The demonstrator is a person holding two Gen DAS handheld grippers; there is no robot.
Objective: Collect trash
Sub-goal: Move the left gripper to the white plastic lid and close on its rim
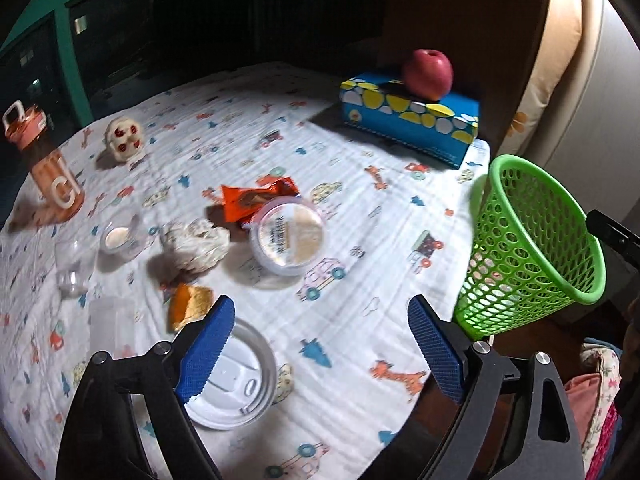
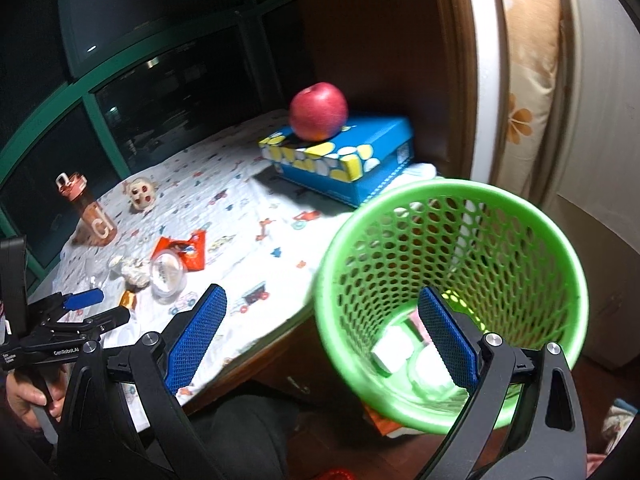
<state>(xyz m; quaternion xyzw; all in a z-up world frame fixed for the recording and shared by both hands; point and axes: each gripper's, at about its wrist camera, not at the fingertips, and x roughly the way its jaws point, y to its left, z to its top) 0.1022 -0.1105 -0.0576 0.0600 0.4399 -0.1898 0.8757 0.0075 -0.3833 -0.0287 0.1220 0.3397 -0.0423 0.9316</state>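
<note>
A white cloth [image 1: 340, 240] printed with cars, planes and giraffes lies spread beneath and ahead of the left claw [image 1: 320, 304]. Far ahead and to its right sits a blue box [image 1: 408, 124] with yellow and white spots, and a red apple [image 1: 428, 74] rests on top of it. Far ahead and to the left stands an orange bottle [image 1: 48, 164], upright, with a pale skull [image 1: 124, 140] just to its right. Beyond them runs a green window frame [image 1: 68, 48] with dark panes.
</note>
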